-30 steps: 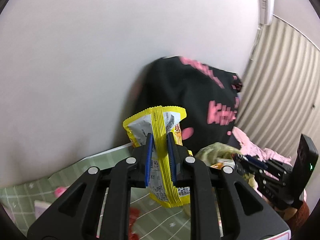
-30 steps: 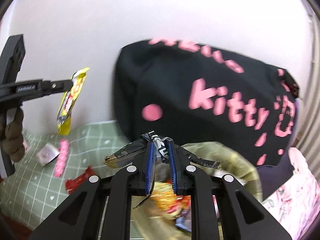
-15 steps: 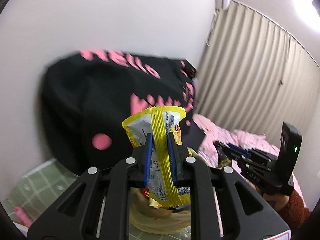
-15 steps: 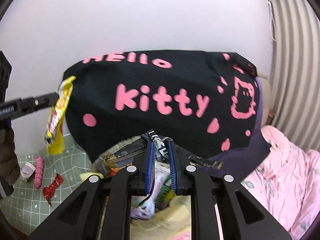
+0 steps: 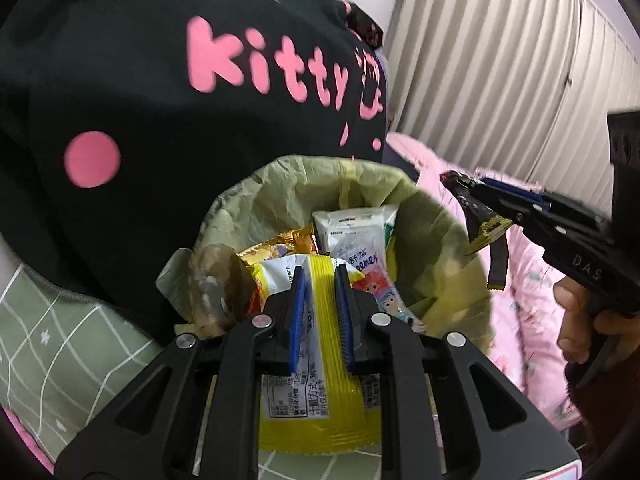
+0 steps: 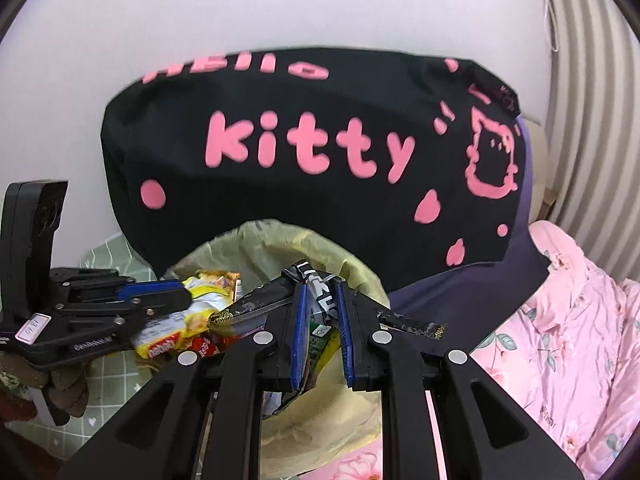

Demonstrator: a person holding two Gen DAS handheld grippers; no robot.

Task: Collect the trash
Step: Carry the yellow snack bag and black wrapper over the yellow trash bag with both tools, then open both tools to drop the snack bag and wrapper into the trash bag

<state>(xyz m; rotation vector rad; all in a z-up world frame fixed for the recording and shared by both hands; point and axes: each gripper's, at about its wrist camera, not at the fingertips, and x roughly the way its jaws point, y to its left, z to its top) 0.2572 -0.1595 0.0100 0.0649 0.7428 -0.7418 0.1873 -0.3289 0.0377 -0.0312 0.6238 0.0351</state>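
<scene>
My left gripper [image 5: 320,276] is shut on a yellow snack wrapper [image 5: 320,408] and holds it over the mouth of a bin lined with a yellow-green bag [image 5: 436,216]. The bin holds several wrappers, among them a white tissue pack [image 5: 352,232]. My right gripper [image 6: 322,292] is shut on a black wrapper [image 6: 260,304] just above the bin's near rim [image 6: 320,240]. The right gripper also shows in the left wrist view [image 5: 476,190], at the bin's right side. The left gripper with the yellow wrapper [image 6: 192,320] shows at the left in the right wrist view.
A black "Hello Kitty" cushion [image 6: 312,160] stands against the white wall right behind the bin. A green checked mat [image 5: 60,344] lies to the left. Pink floral bedding [image 6: 568,340] lies to the right, with a ribbed curtain [image 5: 500,80] beyond it.
Both grippers have moved to the right and down, from the green mat side to over the bin. Each keeps hold of its wrapper.
</scene>
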